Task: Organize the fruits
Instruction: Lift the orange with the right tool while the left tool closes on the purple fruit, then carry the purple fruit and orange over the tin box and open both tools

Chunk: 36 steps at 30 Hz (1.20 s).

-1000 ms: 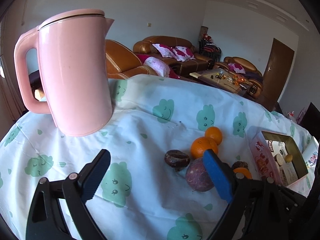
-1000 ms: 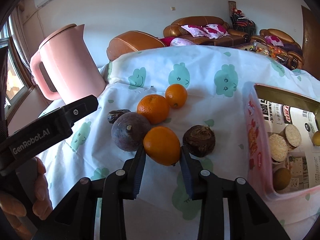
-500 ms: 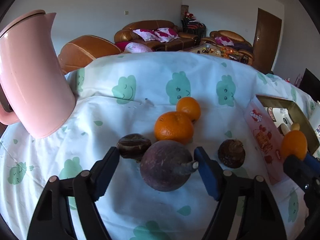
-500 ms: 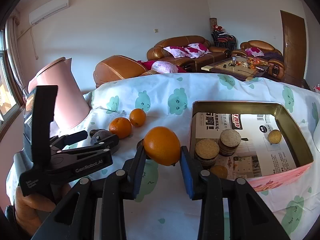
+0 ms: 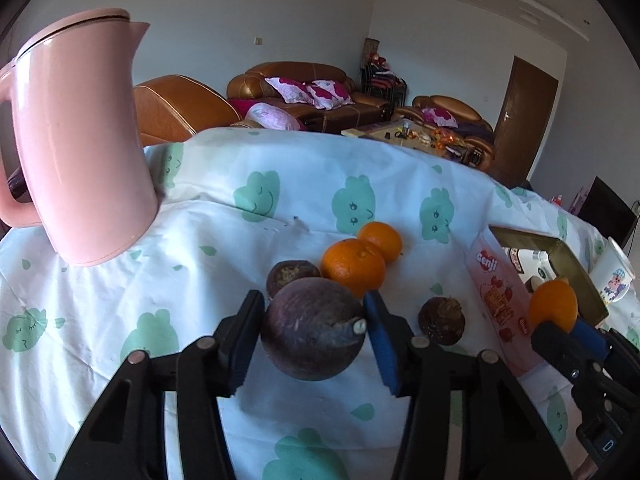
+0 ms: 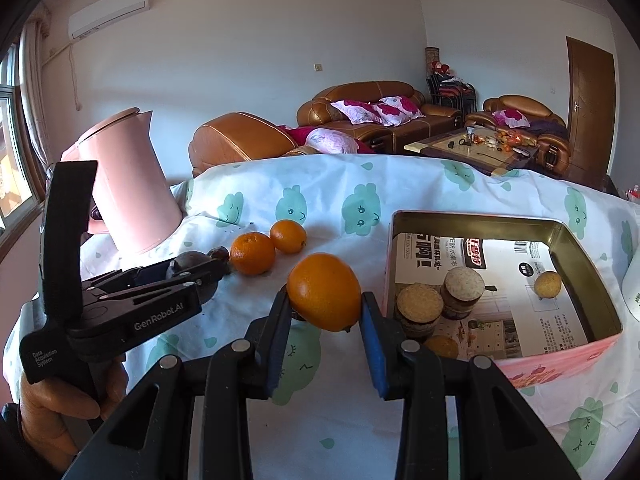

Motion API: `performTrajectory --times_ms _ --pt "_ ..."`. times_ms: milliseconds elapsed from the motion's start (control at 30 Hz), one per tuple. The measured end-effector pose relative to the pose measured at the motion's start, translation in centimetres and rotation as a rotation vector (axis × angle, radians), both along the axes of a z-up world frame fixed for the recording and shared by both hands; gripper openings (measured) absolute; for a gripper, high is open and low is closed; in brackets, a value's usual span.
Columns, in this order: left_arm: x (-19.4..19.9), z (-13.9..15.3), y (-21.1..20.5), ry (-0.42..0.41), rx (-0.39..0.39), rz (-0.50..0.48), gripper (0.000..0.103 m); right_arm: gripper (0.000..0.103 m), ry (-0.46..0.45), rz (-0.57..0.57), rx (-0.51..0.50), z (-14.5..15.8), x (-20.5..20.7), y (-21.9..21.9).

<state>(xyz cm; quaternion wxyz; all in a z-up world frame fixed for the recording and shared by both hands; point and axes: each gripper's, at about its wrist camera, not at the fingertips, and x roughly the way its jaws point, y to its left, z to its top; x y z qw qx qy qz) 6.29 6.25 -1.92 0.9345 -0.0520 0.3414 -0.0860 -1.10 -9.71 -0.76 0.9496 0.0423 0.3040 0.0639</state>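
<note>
My left gripper (image 5: 314, 326) is shut on a dark purple round fruit (image 5: 312, 328) and holds it above the cloth. My right gripper (image 6: 325, 300) is shut on an orange (image 6: 324, 290), held above the cloth just left of the pink box (image 6: 560, 354); it also shows in the left wrist view (image 5: 554, 310). Two oranges (image 5: 354, 266) (image 5: 380, 240) and two dark brown fruits (image 5: 290, 274) (image 5: 442, 320) lie on the cloth. The box holds several round items and a small yellow fruit (image 6: 548, 284).
A pink kettle (image 5: 80, 140) stands at the left on the cloud-print tablecloth (image 5: 248, 224). A white cup (image 5: 612, 276) stands beyond the box. Sofas and a coffee table are behind the table.
My left gripper has shut on the purple fruit and lifted it. My right gripper has carried the orange up and right, beside the box.
</note>
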Motion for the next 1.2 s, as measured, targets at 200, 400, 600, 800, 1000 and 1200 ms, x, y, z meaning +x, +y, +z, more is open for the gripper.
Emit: performTrajectory --times_ms 200,400,600,800,1000,1200 --pt "-1.9 2.9 3.9 -0.174 -0.089 0.199 0.053 0.037 -0.075 -0.016 -0.017 1.4 -0.9 -0.4" --pt "-2.1 2.4 3.1 -0.188 -0.041 0.206 0.053 0.037 -0.110 -0.024 -0.085 1.7 -1.1 -0.7" --pt "-2.7 1.7 -0.2 -0.180 -0.005 0.124 0.053 0.037 -0.100 -0.048 -0.108 1.4 -1.1 -2.2" --pt "-3.3 1.6 -3.3 -0.181 0.041 0.076 0.053 0.037 -0.087 -0.038 -0.126 0.9 -1.2 -2.7" --pt "-4.0 1.7 -5.1 -0.178 0.050 0.049 0.053 0.037 -0.099 -0.050 -0.130 1.1 -1.6 -3.7" --pt "-4.5 2.2 -7.5 -0.196 0.063 0.002 0.053 0.037 -0.090 -0.075 -0.115 1.2 -1.5 -5.4"
